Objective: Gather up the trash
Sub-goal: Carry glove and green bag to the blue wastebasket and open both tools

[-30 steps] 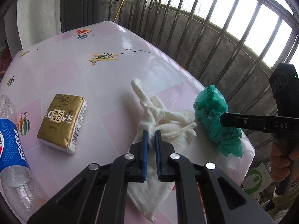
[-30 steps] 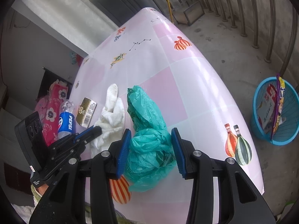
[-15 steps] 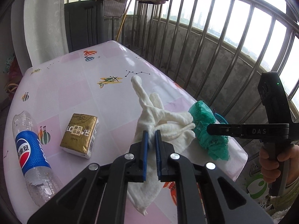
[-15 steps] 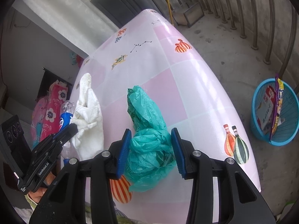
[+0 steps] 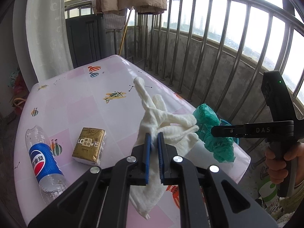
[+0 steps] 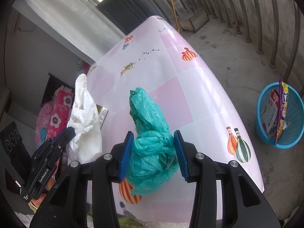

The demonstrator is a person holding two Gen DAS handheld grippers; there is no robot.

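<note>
A: What does the left gripper (image 5: 153, 138) have?

B: Its jaws are pinched onto a white cloth (image 5: 163, 121), which hangs clear of the table (image 5: 79, 102), one end standing up and the rest drooping below the pads.

A: And the right gripper (image 6: 153, 152)?

B: Half spread, its blue pads pressing either side of a crumpled green plastic bag (image 6: 150, 131) at the table's near edge, by the corner closest to the railing (image 5: 218, 43). The bag's far end lies on the tabletop.

A: Anything else up there?

B: A Pepsi bottle (image 5: 44, 159) lying near the left edge, a gold tissue pack (image 5: 89, 146) just beside it. A blue basket (image 6: 281, 117) with wrappers stands on the floor, off the table's right edge.
</note>
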